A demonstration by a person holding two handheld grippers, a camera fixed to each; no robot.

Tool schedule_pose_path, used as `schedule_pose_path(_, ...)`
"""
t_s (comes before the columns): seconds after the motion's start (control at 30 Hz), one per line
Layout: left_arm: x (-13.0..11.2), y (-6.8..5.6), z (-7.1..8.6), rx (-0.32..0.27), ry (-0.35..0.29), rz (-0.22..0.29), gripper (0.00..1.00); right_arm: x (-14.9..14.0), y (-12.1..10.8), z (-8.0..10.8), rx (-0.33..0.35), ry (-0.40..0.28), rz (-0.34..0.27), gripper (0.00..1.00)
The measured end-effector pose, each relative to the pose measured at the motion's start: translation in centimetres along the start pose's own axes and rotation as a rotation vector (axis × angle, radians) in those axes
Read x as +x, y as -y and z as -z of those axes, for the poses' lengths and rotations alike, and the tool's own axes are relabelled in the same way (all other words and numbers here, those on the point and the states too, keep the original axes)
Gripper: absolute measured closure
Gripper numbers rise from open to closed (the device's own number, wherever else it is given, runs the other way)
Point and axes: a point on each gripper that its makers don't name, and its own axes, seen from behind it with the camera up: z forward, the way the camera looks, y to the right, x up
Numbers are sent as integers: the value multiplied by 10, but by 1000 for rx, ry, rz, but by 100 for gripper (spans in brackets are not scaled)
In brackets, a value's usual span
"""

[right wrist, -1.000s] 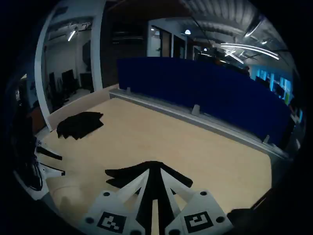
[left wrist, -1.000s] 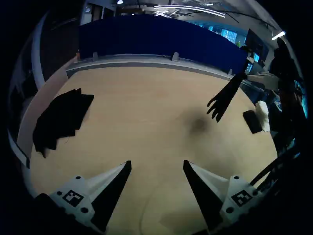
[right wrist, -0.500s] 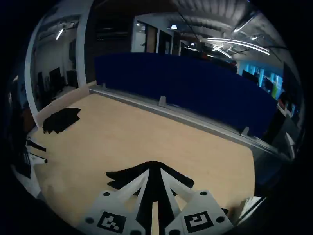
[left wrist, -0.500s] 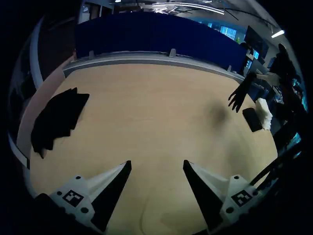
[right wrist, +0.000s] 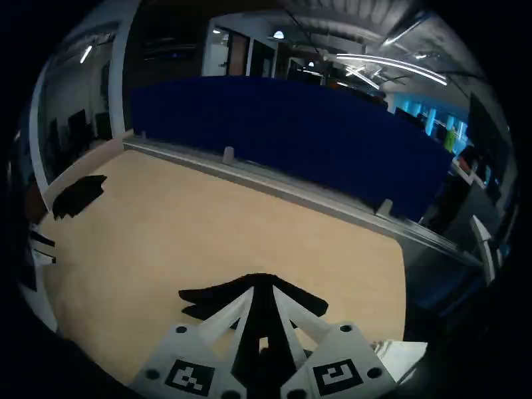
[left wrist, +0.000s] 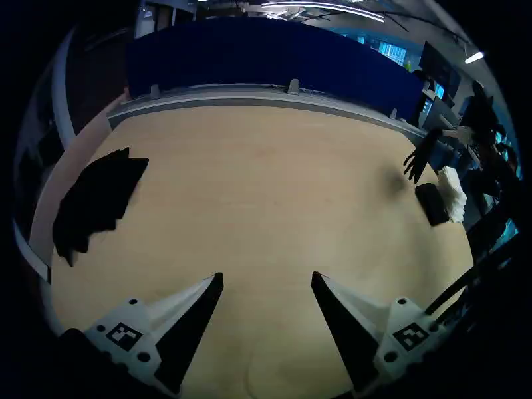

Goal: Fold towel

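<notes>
Right gripper view looks along the right gripper (right wrist: 263, 287), whose two white fingers are pressed together on a crumpled black towel (right wrist: 209, 298). The cloth fans out in jagged points to either side of the tips and seems to hang above the light wooden table (right wrist: 166, 226) rather than lie on it. In the left gripper view the same towel (left wrist: 419, 158) dangles in a narrow bunch over the table's far right edge, with a faint shadow just beside it on the wood. The left gripper (left wrist: 266, 278) hovers low over the near edge, its fingers spread wide with nothing between them. A heap of black cloth (left wrist: 96, 199) lies at the table's left side, well apart from both. The step in hand seems to be bringing the towel to a spot where it can be spread. The broad bare middle of the table is the place to aim for, away from the heap and the edge, so no part slips off. Letting the free end touch first and then drawing the pinched end away should lay it out rather than drop it in a lump. The left gripper is well placed to take a second corner and pull the cloth flat before any fold. Which corner is held I cannot tell.
</notes>
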Motion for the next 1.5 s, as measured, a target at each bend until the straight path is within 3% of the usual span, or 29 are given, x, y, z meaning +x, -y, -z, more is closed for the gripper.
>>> schedule_pose_path(0.2,3,-7,-3,3,4,-11,2,-16,-26,-3,-23,25,-16,95)
schedule_pose_path(0.5,8,-17,-6,-7,7,-24,2,-44,-46,7,-40,60,-42,95)
schedule_pose_path(0.97,15,-33,-9,-35,9,-50,2,-106,-47,43,-50,128,-102,95)
schedule_pose_path(1.5,15,-33,-7,-41,11,-62,2,-185,-47,79,-78,209,-209,95)
